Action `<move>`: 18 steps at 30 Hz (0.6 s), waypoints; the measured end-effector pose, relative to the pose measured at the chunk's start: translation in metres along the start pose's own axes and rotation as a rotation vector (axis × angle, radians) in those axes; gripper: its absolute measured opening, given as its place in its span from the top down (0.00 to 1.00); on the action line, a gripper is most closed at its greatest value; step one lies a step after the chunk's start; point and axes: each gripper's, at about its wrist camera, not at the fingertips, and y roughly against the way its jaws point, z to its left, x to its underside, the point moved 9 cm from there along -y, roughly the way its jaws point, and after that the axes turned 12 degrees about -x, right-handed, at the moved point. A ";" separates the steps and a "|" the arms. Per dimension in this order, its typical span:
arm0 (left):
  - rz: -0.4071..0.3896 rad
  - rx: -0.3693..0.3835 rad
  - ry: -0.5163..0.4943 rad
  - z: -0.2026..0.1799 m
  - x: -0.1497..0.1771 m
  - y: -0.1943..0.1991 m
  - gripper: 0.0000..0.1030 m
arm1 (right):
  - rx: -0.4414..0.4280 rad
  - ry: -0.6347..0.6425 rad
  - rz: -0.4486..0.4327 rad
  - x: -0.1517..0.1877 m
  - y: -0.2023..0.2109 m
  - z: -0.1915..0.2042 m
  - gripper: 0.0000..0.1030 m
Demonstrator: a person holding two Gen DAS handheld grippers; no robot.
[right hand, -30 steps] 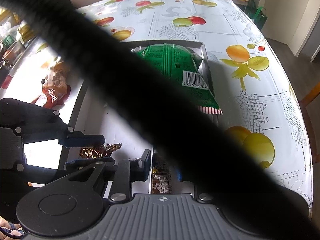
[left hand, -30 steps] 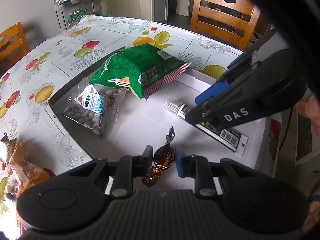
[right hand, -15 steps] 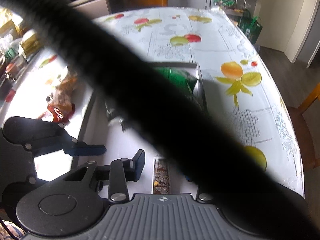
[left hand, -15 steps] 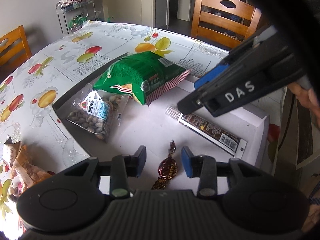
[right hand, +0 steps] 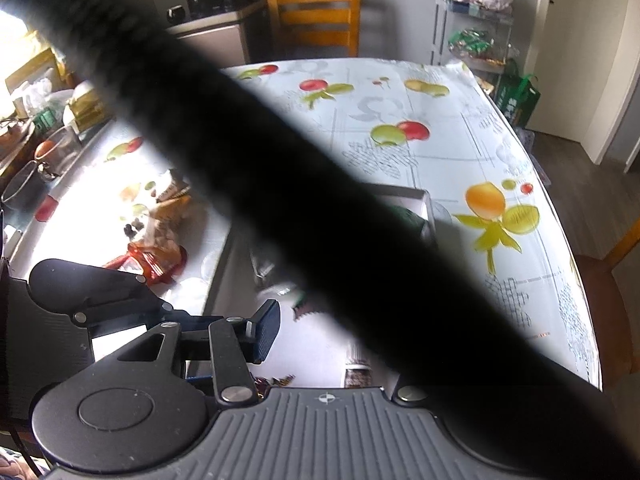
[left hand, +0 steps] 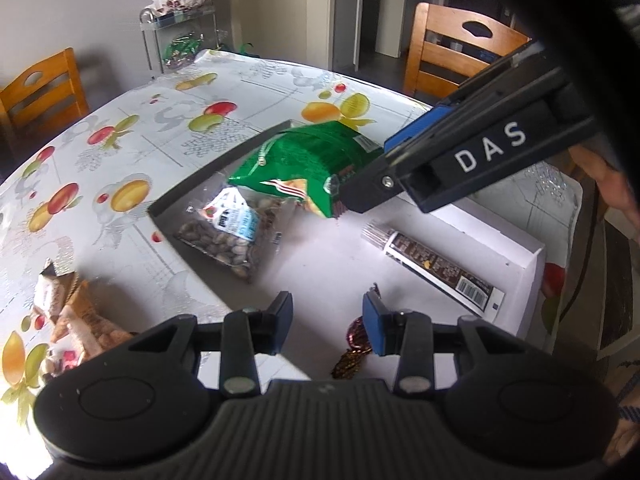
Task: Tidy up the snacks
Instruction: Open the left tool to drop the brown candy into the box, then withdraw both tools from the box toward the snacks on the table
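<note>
A white box (left hand: 520, 248) on the table holds a green snack bag (left hand: 312, 160), a clear bag of nuts (left hand: 228, 232), a dark chocolate bar (left hand: 436, 266) and a wrapped candy (left hand: 354, 344). My left gripper (left hand: 326, 324) is open and empty, raised above the box's near edge, with the candy lying below its right finger. My right gripper (left hand: 360, 196) hangs above the green bag; in its own view only its left finger (right hand: 266, 330) shows, since a black cable (right hand: 320, 208) hides the other.
Loose snack packets (left hand: 76, 320) lie on the fruit-print tablecloth left of the box, also in the right wrist view (right hand: 160, 248). Wooden chairs (left hand: 460, 48) stand around the table. A wire rack (left hand: 180, 40) stands by the far wall.
My left gripper let go of the wrapped candy in the box, opened wide and rose back. My right gripper lifted away from the chocolate bar.
</note>
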 end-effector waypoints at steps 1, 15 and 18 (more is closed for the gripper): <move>-0.002 -0.003 0.005 0.003 0.000 0.002 0.64 | -0.004 0.004 -0.002 -0.001 0.000 0.003 0.50; -0.009 -0.082 0.089 0.052 0.021 0.028 0.64 | -0.074 0.087 -0.014 -0.023 -0.012 0.057 0.48; -0.003 -0.099 0.109 0.065 0.028 0.033 0.64 | -0.091 0.107 -0.007 -0.025 -0.018 0.071 0.48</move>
